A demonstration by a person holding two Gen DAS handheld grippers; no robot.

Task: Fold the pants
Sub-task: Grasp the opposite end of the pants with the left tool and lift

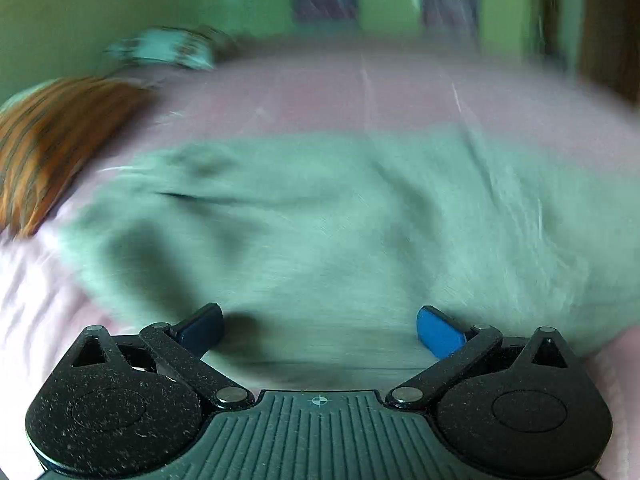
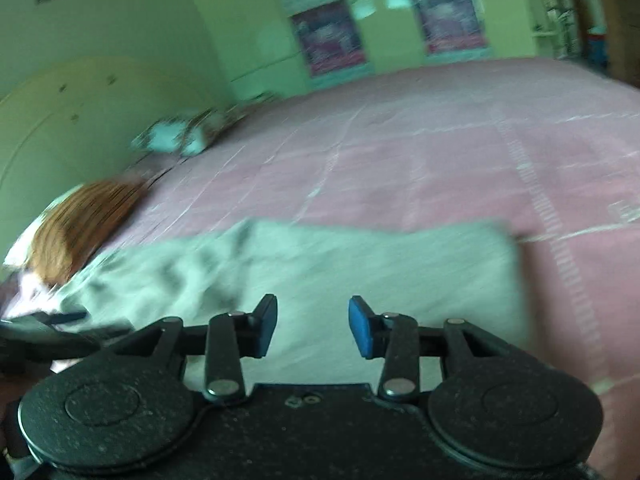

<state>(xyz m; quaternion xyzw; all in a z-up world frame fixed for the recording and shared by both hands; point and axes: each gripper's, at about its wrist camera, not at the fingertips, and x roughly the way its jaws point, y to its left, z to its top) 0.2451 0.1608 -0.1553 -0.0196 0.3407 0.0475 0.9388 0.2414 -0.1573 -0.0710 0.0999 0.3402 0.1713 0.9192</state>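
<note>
Pale grey-green pants [image 1: 320, 216] lie spread and wrinkled on a pink bedspread [image 1: 360, 92]. In the right wrist view the pants [image 2: 340, 264] run from left to a folded edge at the right. My left gripper [image 1: 320, 326] is open wide, with nothing between its blue pads, just above the near edge of the pants. My right gripper [image 2: 312, 326] is open, empty, and also over the pants. Both views are motion-blurred.
An orange striped pillow [image 1: 56, 140] lies at the left of the bed, also in the right wrist view [image 2: 80, 228]. A white-and-teal patterned pillow [image 1: 164, 48] lies farther back. Green walls with posters [image 2: 332, 36] stand behind the bed.
</note>
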